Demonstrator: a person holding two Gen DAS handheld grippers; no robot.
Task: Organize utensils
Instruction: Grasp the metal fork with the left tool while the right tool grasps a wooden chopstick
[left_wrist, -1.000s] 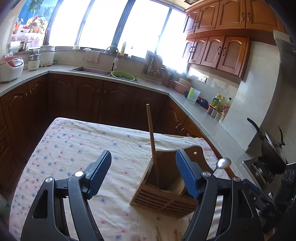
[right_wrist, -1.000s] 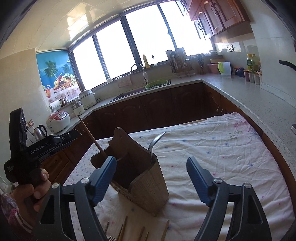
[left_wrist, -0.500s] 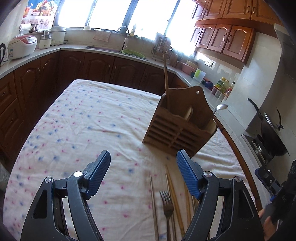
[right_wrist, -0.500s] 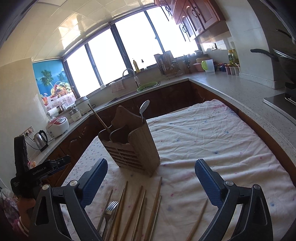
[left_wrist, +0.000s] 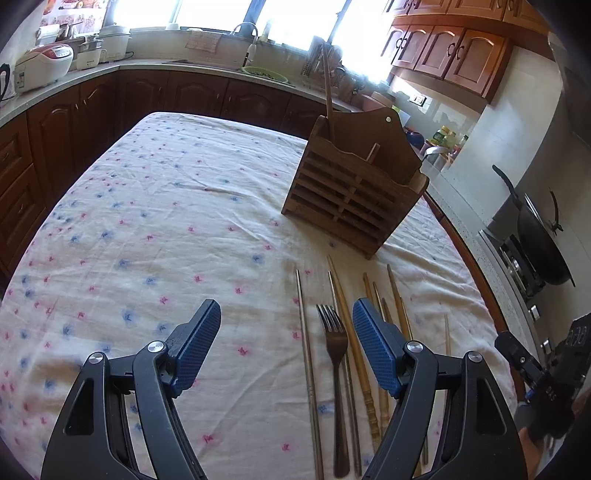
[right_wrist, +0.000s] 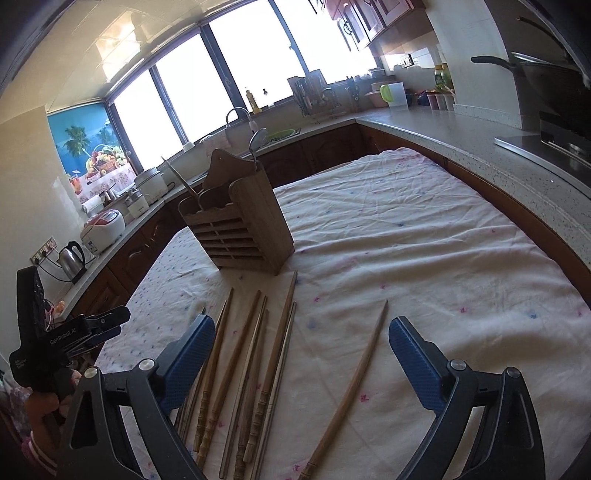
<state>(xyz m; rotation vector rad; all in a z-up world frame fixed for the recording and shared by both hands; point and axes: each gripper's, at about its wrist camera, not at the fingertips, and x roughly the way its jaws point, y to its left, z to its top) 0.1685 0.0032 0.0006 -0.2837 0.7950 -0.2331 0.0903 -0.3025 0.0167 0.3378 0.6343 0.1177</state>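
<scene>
My left gripper (left_wrist: 286, 332) is spread, nothing between its pads, hanging over the cloth (left_wrist: 155, 229) just left of a fork (left_wrist: 335, 354). My right gripper (right_wrist: 301, 350) is spread too, above the chopsticks (right_wrist: 273, 354); a single stick (right_wrist: 354, 384) lies between its fingers on the cloth. Beyond the row stands the holder (right_wrist: 240, 225), upright, with a spoon (right_wrist: 257, 138) and one stick in it.

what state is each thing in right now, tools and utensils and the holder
left tool: open, empty
right tool: open, empty
wooden holder: upright on the cloth, a chopstick and a spoon standing in it
fork: lying flat on the cloth
chopsticks: lying loose in a row before the holder
lone chopstick: lying apart from the row
</scene>
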